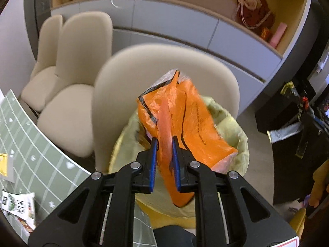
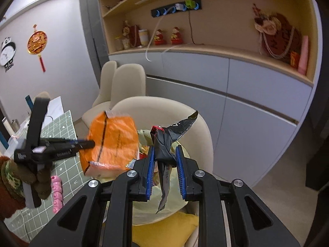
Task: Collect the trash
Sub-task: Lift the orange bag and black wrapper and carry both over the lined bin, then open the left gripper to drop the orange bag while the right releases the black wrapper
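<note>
Left gripper (image 1: 165,142): blue-padded jaws pinched on an orange plastic bag (image 1: 185,123), held above the yellow-lined trash bin (image 1: 232,123). Right gripper (image 2: 164,152): jaws clamped on a crumpled black snack wrapper (image 2: 164,144), its tail hanging between the fingers, over the same bin liner (image 2: 174,201). Beyond the bin: beige chair (image 1: 127,82), with two more (image 1: 82,47) beside it. At left: table under a green checked cloth (image 1: 30,129). Behind: grey cabinets (image 2: 257,94) below open shelving (image 2: 205,47).

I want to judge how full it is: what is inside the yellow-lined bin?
The orange bag held by the left gripper covers most of the bin. Some dark wrappers show at its left; deeper contents are hidden.
</note>
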A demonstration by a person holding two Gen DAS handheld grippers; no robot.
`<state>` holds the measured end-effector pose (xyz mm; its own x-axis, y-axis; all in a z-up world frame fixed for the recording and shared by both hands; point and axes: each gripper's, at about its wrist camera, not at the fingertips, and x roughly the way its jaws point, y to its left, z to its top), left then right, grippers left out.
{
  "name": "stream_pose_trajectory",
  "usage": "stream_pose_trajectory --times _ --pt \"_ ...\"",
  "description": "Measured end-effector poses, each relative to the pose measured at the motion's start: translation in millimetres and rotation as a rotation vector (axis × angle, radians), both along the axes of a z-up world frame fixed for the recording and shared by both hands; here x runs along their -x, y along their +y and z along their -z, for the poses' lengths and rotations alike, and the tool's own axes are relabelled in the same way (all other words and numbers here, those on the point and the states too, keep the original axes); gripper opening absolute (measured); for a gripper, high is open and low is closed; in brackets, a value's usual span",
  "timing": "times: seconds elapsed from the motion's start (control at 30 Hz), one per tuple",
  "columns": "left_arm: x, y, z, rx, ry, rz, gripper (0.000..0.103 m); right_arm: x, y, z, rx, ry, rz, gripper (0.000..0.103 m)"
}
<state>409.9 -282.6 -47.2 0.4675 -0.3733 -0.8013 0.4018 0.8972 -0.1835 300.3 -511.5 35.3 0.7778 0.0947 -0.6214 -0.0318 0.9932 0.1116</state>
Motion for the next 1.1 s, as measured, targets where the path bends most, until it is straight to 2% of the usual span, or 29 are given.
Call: stream_pose_trajectory --times 0.33,0.7,0.93,1.1 --pt "-9 -29 14 0.015 0.038 0.056 0.013 -8 -5 13 0.002 0.04 0.013 0.02" --pt "-34 -37 38 -0.008 0.057 -0.002 0.013 -17 -1 23 0.002 0.073 0.005 0.02" --pt "-21 -44 43 -0.007 0.103 0.098 0.013 -25 0 31 -0.003 0.092 0.005 0.02" --pt "-27 -40 45 0.017 0.13 0.075 0.013 -28 1 31 -0.003 0.101 -0.002 0.02"
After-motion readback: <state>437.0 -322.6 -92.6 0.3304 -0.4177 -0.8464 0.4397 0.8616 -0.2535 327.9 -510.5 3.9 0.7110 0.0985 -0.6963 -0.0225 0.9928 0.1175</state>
